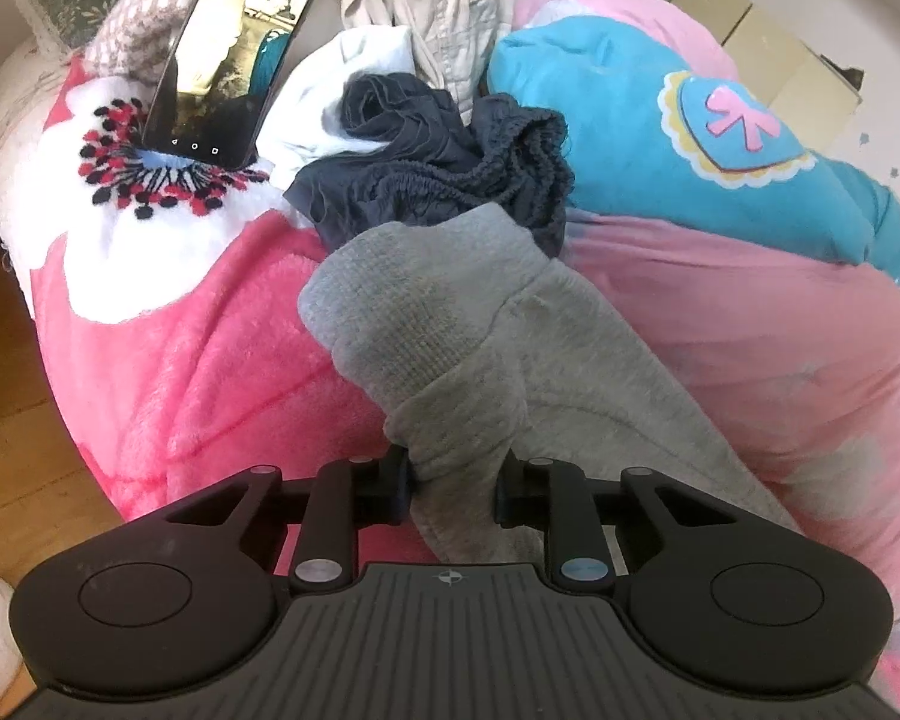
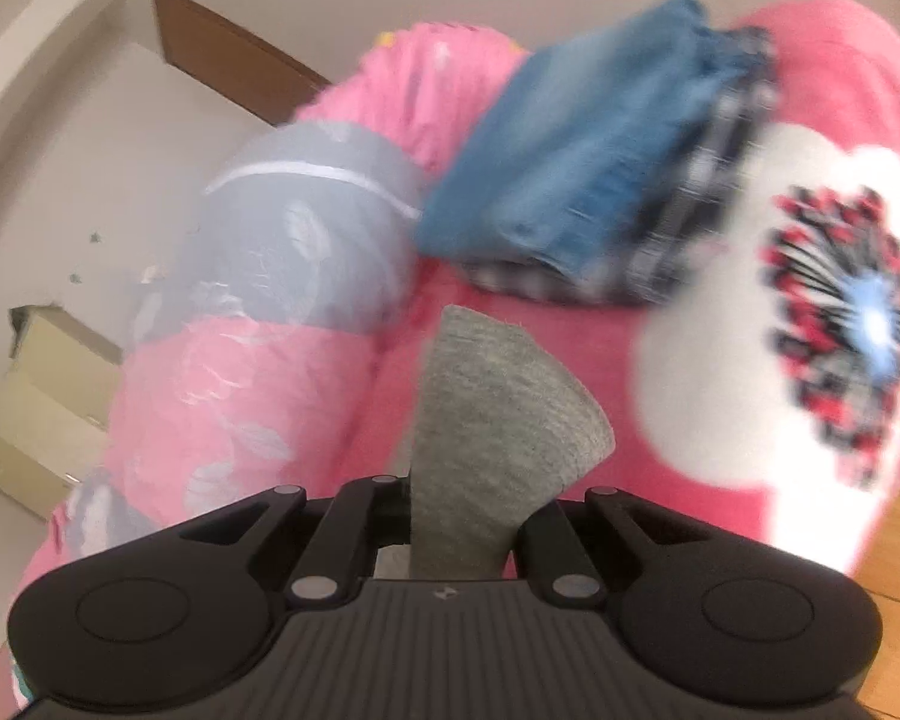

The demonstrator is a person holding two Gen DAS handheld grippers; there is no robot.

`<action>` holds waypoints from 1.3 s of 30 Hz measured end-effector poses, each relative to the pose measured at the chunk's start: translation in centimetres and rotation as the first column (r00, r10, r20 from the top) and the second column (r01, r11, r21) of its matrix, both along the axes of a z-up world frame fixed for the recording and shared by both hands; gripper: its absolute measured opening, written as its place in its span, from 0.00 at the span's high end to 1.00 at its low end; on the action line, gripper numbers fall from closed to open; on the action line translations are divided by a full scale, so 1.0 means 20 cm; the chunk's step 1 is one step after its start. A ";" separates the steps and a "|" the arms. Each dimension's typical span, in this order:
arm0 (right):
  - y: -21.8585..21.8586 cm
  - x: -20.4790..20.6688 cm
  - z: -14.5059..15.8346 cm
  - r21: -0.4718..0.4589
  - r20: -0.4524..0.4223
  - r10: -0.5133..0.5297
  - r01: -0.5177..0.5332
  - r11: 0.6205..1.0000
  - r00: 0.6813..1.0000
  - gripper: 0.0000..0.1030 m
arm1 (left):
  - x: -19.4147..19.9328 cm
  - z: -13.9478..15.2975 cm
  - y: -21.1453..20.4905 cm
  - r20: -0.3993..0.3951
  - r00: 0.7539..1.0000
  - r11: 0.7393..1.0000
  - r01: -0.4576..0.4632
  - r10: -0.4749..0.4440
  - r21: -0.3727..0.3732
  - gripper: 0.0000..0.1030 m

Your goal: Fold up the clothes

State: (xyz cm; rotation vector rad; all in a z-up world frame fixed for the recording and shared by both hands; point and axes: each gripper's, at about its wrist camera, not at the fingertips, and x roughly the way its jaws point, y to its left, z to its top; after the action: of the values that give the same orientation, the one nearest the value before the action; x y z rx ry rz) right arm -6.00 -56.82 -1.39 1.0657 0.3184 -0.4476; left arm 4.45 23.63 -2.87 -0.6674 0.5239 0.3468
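Grey sweatshirt (image 1: 450, 324) lies bunched on the bed, one end in each claw. My left claw (image 1: 453, 489) is clenched on a thick ribbed fold; my right claw (image 2: 459, 531) pinches a thin grey corner (image 2: 498, 420). Two grips, likely so I can lift and spread it flat before folding. Pink fleece blanket (image 1: 198, 348) covers the bed. Unfolded heap with dark shorts (image 1: 450, 168) sits just beyond; folded jeans (image 2: 582, 156) rest apart. Phone (image 1: 234, 54) props nearby. Wooden floor (image 1: 6, 360), pale walls.
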 end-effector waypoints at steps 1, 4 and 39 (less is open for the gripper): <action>-0.02 0.00 -0.05 0.025 -0.048 0.007 -0.006 1.000 0.999 0.89 | 0.00 -0.01 0.00 -0.002 1.000 1.000 0.001 -0.001 0.005 0.77; -0.09 -0.05 -0.23 0.194 -0.070 -0.005 0.019 0.981 0.998 0.86 | 0.00 -0.01 -0.01 -0.012 1.000 1.000 0.011 -0.011 0.018 0.74; 3.29 1.56 0.37 -0.434 -0.295 0.899 -0.793 -0.428 -0.323 0.35 | -0.18 -0.12 0.14 0.135 0.986 0.994 0.102 -0.095 -0.045 0.50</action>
State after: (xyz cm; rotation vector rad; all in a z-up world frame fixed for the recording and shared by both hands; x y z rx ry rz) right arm 25.21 9.01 6.07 -0.0954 0.7507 1.2495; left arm 0.76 26.36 -5.19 -0.7070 0.4385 0.1944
